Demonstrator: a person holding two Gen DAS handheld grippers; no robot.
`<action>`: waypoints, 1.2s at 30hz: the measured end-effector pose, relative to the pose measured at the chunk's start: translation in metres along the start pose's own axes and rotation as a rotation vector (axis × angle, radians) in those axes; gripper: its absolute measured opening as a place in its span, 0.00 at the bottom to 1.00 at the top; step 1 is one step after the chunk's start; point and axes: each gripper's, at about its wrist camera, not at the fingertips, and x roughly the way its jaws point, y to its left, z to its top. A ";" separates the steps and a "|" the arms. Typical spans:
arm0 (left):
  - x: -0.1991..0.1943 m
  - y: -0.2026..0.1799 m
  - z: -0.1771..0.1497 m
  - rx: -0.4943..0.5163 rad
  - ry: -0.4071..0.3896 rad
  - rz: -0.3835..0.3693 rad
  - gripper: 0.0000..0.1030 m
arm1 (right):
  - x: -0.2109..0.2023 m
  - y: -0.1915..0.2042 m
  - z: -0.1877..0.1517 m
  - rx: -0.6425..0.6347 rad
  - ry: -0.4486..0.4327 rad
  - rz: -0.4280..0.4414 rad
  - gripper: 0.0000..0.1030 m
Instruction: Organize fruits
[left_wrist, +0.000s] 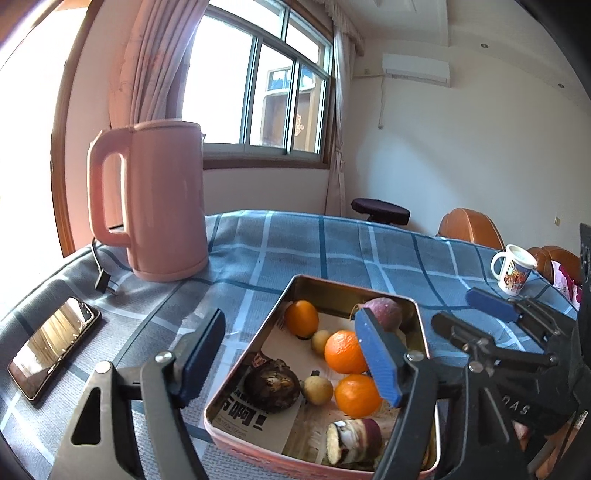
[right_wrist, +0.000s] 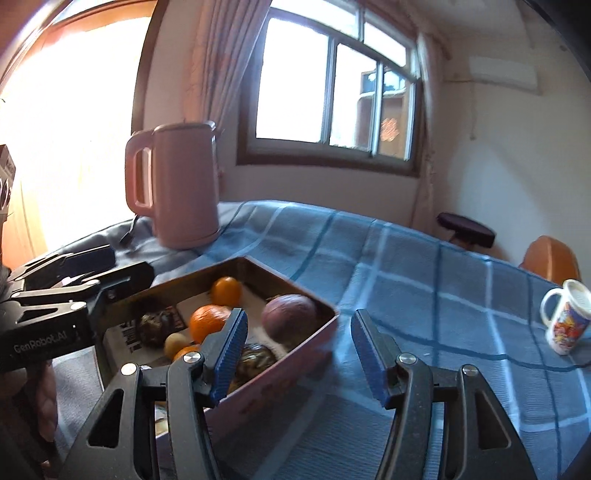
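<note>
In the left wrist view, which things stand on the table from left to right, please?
Phone → pink kettle → metal tin with fruits → white mug.

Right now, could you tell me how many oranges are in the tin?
3: one at the far left corner, one mid-tin, one just nearer. The tin is crowded, so another may be hidden.

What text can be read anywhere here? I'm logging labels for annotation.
"GenRobot.AI": on the left gripper's black body.
"DAS": partial letters on the right gripper's body.
Newspaper lining the tin: large printed characters, not legible.
Mug: colourful print, too blurred.
</note>
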 end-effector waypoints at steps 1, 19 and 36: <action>-0.001 -0.002 0.000 0.007 -0.007 0.001 0.76 | -0.003 -0.001 0.000 0.001 -0.015 -0.010 0.60; -0.004 -0.012 -0.004 0.037 -0.037 0.021 0.82 | -0.012 -0.007 -0.002 0.013 -0.073 -0.045 0.67; -0.007 -0.017 -0.005 0.066 -0.062 0.040 0.91 | -0.012 -0.010 -0.003 0.034 -0.083 -0.055 0.83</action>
